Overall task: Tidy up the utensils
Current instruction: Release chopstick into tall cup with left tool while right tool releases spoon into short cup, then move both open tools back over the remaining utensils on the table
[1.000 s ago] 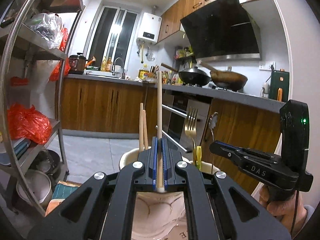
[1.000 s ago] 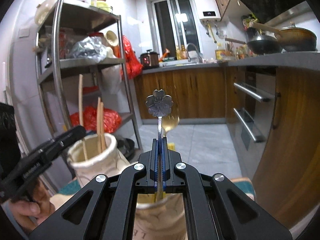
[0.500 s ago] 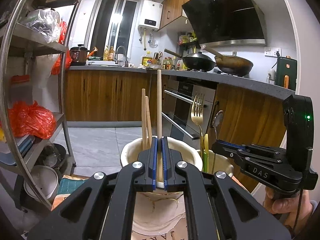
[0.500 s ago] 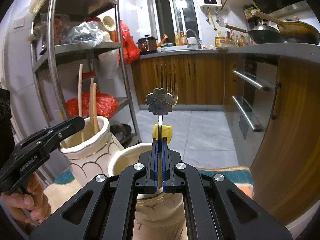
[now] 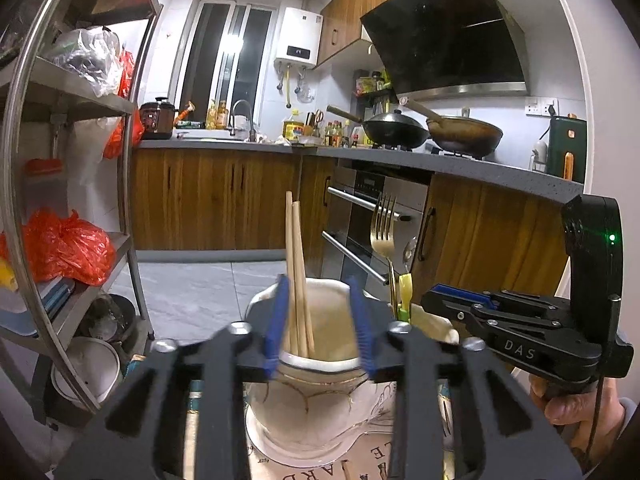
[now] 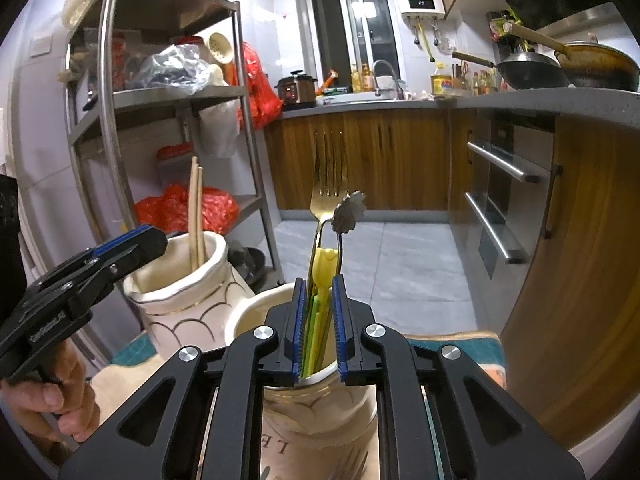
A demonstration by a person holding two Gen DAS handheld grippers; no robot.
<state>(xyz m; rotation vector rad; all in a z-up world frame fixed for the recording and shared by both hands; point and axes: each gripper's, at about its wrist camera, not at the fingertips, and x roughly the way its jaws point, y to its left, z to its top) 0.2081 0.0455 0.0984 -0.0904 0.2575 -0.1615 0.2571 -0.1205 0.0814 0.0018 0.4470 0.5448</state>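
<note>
In the left wrist view my left gripper (image 5: 319, 322) hovers over a cream vase (image 5: 304, 400). Its jaws are opening with a clear gap, and nothing is pressed between the blue pads. Wooden chopsticks (image 5: 296, 272) stand loose in the vase. In the right wrist view my right gripper (image 6: 319, 320) sits over a second cream jar (image 6: 256, 312), its jaws opening too. A flower-handled spoon (image 6: 350, 212) leans free in that jar beside a gold fork (image 6: 330, 196) and a yellow utensil (image 6: 324, 264). No pad presses on any of them.
A steel shelf rack (image 6: 108, 128) with red bags stands left. An oven (image 6: 500, 200) and wooden cabinets lie ahead and right, with woks (image 5: 394, 130) on the counter. Both jars rest on a lettered mat (image 5: 360, 468). A hand (image 6: 44, 400) holds the left gripper.
Both grippers sank toward their jars, then their jaws parted. The left let go of its chopstick into the vase. The right let go of the flower-handled spoon, which now leans in the jar.
</note>
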